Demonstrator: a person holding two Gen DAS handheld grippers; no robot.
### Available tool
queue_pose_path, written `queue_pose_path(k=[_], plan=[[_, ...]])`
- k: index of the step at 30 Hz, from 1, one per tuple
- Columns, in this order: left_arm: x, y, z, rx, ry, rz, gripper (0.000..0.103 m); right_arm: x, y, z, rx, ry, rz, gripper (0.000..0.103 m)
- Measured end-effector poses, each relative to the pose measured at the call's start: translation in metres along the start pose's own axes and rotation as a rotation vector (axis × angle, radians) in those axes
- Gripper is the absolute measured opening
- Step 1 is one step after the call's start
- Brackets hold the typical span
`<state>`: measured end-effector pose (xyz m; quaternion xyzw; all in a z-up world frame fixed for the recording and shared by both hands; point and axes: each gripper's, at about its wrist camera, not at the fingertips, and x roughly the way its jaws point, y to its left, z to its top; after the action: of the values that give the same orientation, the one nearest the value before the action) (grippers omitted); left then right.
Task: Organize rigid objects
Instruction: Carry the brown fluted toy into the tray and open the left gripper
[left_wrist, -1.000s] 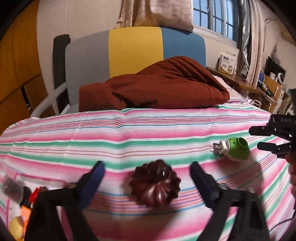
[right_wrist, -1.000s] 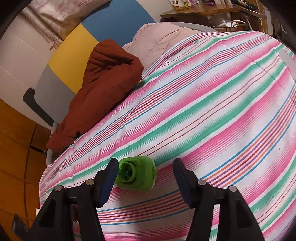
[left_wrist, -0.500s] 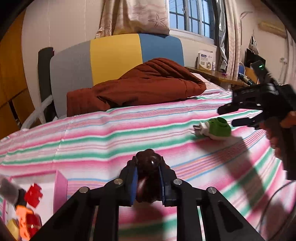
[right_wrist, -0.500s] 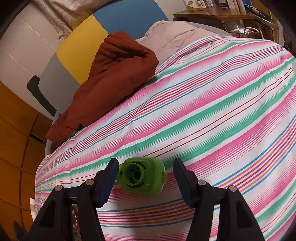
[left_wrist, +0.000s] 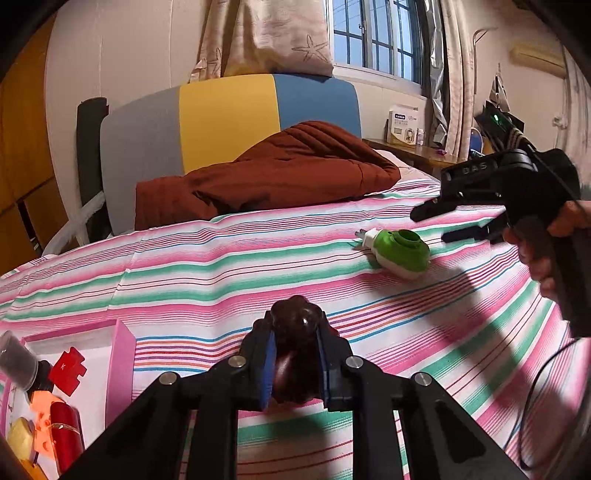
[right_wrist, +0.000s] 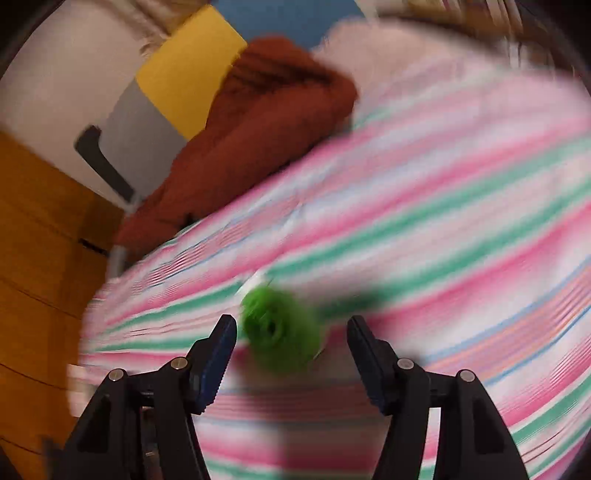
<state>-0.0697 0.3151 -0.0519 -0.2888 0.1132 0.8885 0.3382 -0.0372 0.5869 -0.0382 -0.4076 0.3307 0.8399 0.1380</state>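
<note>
My left gripper (left_wrist: 294, 360) is shut on a dark brown fluted mould (left_wrist: 295, 347) and holds it just above the striped bedspread. A green and white plug-in device (left_wrist: 399, 254) lies on the bedspread to the right. My right gripper (left_wrist: 436, 223) is open, just right of the device, in the left wrist view. In the blurred right wrist view the right gripper (right_wrist: 291, 336) is open with the green device (right_wrist: 280, 326) between and just beyond its fingertips. A pink tray (left_wrist: 122, 354) with several small objects sits at lower left.
A brown blanket (left_wrist: 280, 173) lies at the head of the bed against a grey, yellow and blue headboard (left_wrist: 225, 118). A wooden desk (left_wrist: 417, 151) with a box stands at the back right. Orange cabinets (right_wrist: 33, 280) stand left.
My left gripper closed on the brown mould and lifted it. My right gripper shifted around the green device and is now moving fast, blurring its view.
</note>
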Motion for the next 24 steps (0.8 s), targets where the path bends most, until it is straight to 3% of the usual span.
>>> queue_pose_path(k=[2, 6, 11, 13, 20, 24], plan=[[0.000, 0.001, 0.000, -0.002, -0.002, -0.001, 0.019, 0.003, 0.013, 0.000, -0.082, -0.033, -0.045, 0.064], [-0.001, 0.000, -0.002, -0.001, -0.006, 0.001, 0.019, 0.025, 0.040, -0.012, -0.230, 0.030, -0.055, 0.066], [-0.002, 0.000, -0.002, 0.001, -0.008, 0.004, 0.019, 0.043, 0.056, -0.024, -0.362, 0.028, -0.198, 0.065], [-0.002, 0.000, -0.002, 0.003, -0.009, 0.006, 0.019, 0.045, 0.050, -0.024, -0.330, 0.039, -0.180, 0.060], [-0.002, 0.000, -0.002, 0.010, -0.011, 0.022, 0.021, 0.029, 0.027, -0.027, -0.176, 0.098, -0.119, 0.059], [0.000, -0.002, 0.001, 0.018, 0.008, 0.016, 0.037, 0.025, 0.021, -0.037, -0.130, 0.183, -0.127, 0.056]])
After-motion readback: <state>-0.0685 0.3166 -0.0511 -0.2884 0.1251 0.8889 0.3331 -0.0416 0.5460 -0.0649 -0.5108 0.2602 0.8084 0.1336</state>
